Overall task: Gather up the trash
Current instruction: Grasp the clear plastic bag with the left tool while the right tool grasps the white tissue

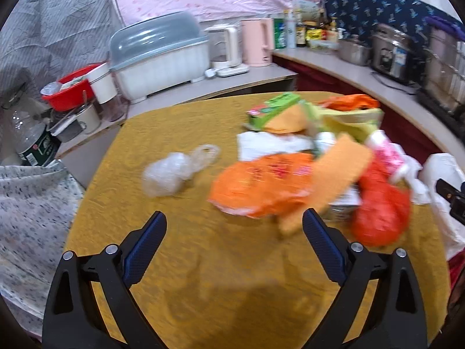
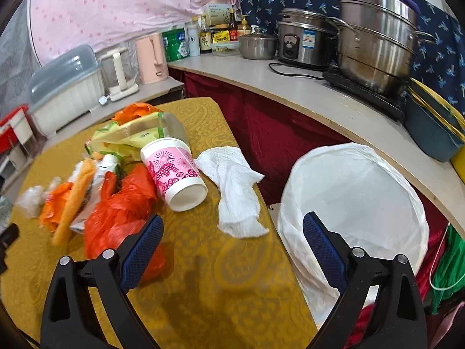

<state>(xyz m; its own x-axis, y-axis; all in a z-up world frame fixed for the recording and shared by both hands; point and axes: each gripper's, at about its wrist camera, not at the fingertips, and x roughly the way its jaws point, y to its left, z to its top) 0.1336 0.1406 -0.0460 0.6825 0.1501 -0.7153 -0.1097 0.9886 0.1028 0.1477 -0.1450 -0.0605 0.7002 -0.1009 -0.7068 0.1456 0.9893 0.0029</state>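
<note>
Both tongs stand wide apart and hold nothing: we see the left gripper [image 1: 234,221] hovering above bare yellow tablecloth [image 1: 203,276], its blue-padded fingers [image 1: 145,250] angled outward, pointing toward the trash pile. We note the right gripper [image 2: 232,226] equally spread, above the table's near right edge; its left finger overlaps a red plastic bag [image 2: 122,212] in view, contact not determinable, while its right finger sits in front of the white bin liner [image 2: 357,203] that stands just beside the table. Neither hand of the person shows in either view. Trash location: clustered on the far right half of the table. From the left wrist view we log a crumpled clear plastic bag [image 1: 171,171] lying apart to the left of the pile, an orange plastic bag [image 1: 261,183], and a green carton [image 1: 276,106] at the back; this view is motion-blurred. From the right wrist view we log a pink-patterned paper cup [image 2: 174,171] on its side, base toward us, and a white paper towel [image 2: 235,192] just beside it near the table edge. The bin liner's mouth is open.
</note>
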